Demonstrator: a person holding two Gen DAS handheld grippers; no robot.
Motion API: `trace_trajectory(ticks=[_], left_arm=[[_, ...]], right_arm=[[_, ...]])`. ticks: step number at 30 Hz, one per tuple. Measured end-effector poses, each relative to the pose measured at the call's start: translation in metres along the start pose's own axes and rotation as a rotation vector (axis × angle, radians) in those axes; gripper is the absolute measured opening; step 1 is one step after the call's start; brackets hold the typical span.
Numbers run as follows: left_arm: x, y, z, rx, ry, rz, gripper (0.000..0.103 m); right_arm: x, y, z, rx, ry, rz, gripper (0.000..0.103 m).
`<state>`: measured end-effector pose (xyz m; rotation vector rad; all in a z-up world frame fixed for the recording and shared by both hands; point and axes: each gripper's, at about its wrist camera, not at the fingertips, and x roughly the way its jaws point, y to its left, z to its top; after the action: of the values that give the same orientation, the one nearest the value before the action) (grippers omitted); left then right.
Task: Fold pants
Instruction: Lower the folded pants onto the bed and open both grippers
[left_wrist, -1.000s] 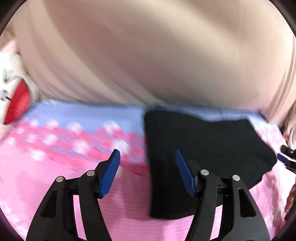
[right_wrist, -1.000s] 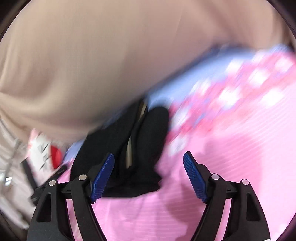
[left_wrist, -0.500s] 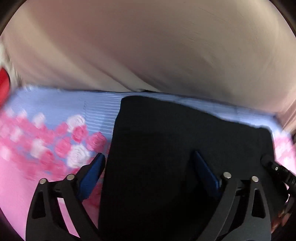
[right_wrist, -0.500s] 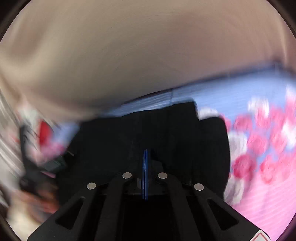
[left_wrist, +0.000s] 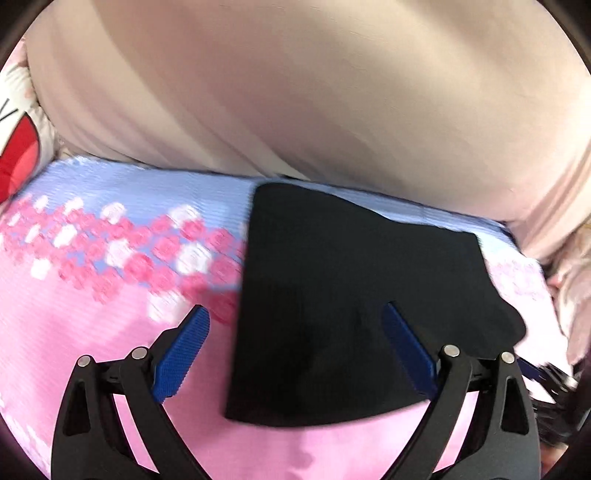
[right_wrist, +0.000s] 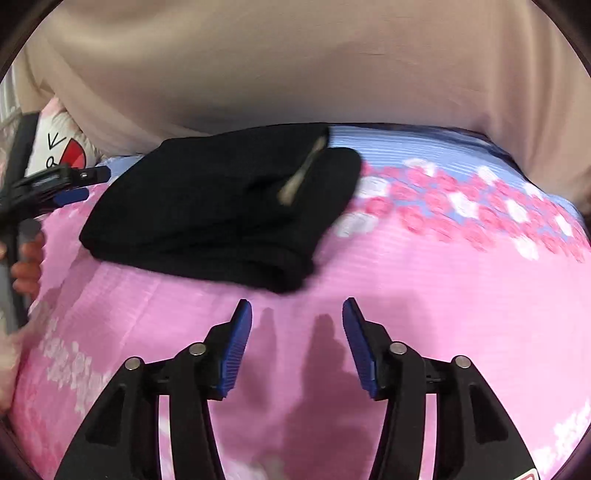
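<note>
The black pants (left_wrist: 351, 295) lie folded in a compact stack on the pink and blue flowered bedspread (left_wrist: 92, 295). My left gripper (left_wrist: 295, 332) is open and empty, its jaws wide apart, just above the stack's near edge. In the right wrist view the folded pants (right_wrist: 221, 214) show a pale label (right_wrist: 301, 177) on top. My right gripper (right_wrist: 297, 332) is open and empty over bare pink bedspread (right_wrist: 443, 314), a short way in front of the stack. The left gripper (right_wrist: 62, 184) shows at the left edge there.
A beige curtain-like cloth (left_wrist: 295, 92) hangs along the far side of the bed. A white plush toy with a red patch (left_wrist: 18, 147) lies at the far left, also in the right wrist view (right_wrist: 62, 151). A hand (right_wrist: 26, 258) shows at the left edge.
My right gripper was shut over the pants half a second ago; it has opened and pulled back off the stack. My left gripper has drawn back and up a little.
</note>
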<state>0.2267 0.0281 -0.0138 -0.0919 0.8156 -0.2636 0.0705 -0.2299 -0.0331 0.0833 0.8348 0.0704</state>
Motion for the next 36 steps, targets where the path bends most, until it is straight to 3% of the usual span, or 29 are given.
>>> trace_trajectory(ticks=[2, 4, 6, 8, 9, 12, 16, 20, 21, 22, 24, 25, 27, 28, 31, 36], left_arm=[[-0.005, -0.009, -0.006, 0.024, 0.002, -0.015, 0.092], [-0.016, -0.02, -0.013, 0.069, -0.011, -0.002, 0.093], [-0.024, -0.024, -0.021, 0.118, -0.026, 0.044, 0.096], [-0.029, -0.027, -0.032, 0.154, -0.04, 0.094, 0.097], [-0.03, -0.028, -0.036, 0.162, -0.041, 0.104, 0.097], [-0.027, -0.027, -0.046, 0.169, -0.035, 0.123, 0.097], [-0.022, -0.028, -0.05, 0.152, -0.02, 0.123, 0.097], [-0.02, -0.035, -0.05, 0.144, -0.001, 0.138, 0.097], [-0.019, -0.036, -0.05, 0.141, 0.002, 0.143, 0.097], [-0.019, -0.036, -0.051, 0.14, 0.002, 0.146, 0.097], [-0.018, -0.035, -0.053, 0.137, 0.006, 0.161, 0.098], [-0.017, -0.033, -0.054, 0.132, 0.013, 0.169, 0.098], [-0.017, -0.026, -0.055, 0.105, 0.017, 0.164, 0.098], [-0.016, -0.023, -0.056, 0.09, 0.021, 0.158, 0.098], [-0.012, -0.019, -0.057, 0.066, 0.046, 0.148, 0.098], [-0.018, -0.024, -0.061, 0.102, 0.03, 0.166, 0.098]], right_arm=[[0.01, 0.011, 0.012, -0.019, -0.023, -0.041, 0.046], [0.011, 0.009, 0.021, -0.019, -0.048, -0.099, 0.024], [0.005, -0.002, 0.027, -0.004, -0.051, -0.188, 0.023], [0.015, -0.003, 0.018, -0.04, -0.007, -0.325, 0.037], [0.025, -0.007, 0.009, -0.037, 0.05, -0.337, 0.042], [0.006, -0.02, 0.011, 0.091, 0.042, -0.251, 0.042], [-0.037, -0.011, 0.027, 0.198, -0.098, -0.142, 0.043], [-0.038, 0.03, 0.059, 0.116, -0.164, 0.096, 0.04], [-0.03, 0.039, 0.062, 0.082, -0.148, 0.122, 0.032], [-0.017, 0.045, 0.065, 0.058, -0.111, 0.123, 0.016], [0.023, 0.032, 0.061, 0.069, -0.022, 0.038, 0.0], [0.039, 0.015, 0.053, 0.112, 0.008, 0.036, 0.0], [0.04, -0.013, 0.043, 0.237, -0.005, 0.175, 0.0], [0.037, -0.016, 0.044, 0.258, 0.002, 0.184, 0.0], [0.021, -0.008, 0.044, 0.251, -0.025, 0.115, 0.0], [0.013, -0.003, 0.037, 0.306, -0.037, 0.099, 0.002]])
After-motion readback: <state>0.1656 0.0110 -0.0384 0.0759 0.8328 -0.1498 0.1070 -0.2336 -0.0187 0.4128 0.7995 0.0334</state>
